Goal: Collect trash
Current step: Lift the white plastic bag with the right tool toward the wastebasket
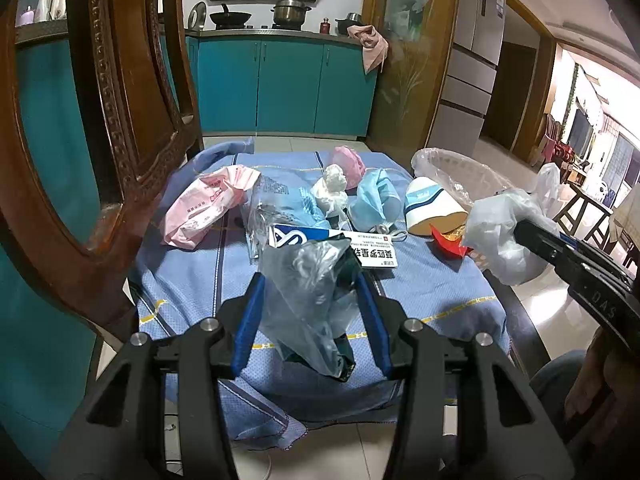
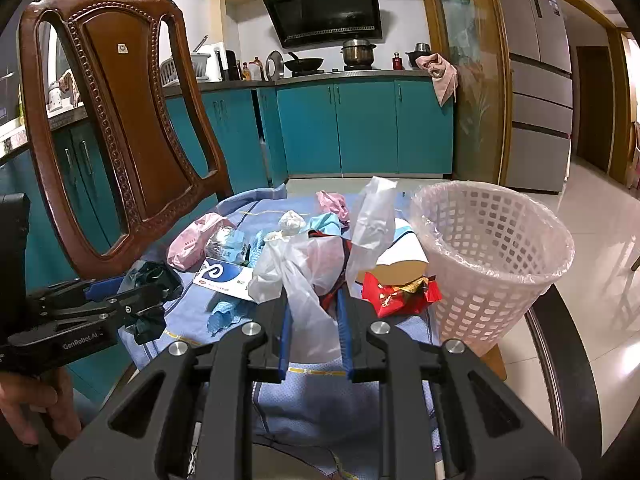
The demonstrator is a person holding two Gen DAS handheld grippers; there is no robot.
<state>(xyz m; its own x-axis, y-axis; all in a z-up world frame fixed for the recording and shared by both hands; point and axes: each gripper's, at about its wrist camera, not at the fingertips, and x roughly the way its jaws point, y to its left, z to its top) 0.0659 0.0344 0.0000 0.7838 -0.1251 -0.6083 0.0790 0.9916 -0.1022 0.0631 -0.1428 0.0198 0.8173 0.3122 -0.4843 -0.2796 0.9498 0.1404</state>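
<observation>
The left gripper [image 1: 312,280] was clamped about halfway shut on a crumpled clear-and-dark wrapper [image 1: 316,292], held above the blue cloth [image 1: 192,280] covering the worktop, seemingly so it could be carried off. The right gripper [image 2: 312,296] was pinched nearly closed on a white plastic bag [image 2: 296,276], lifted near the lined basket [image 2: 492,248] at the worktop's right edge, probably the place meant for the trash. More litter waited on the cloth: a pink packet [image 1: 204,204], a paper cup [image 1: 432,208] and a red wrapper [image 2: 400,292].
</observation>
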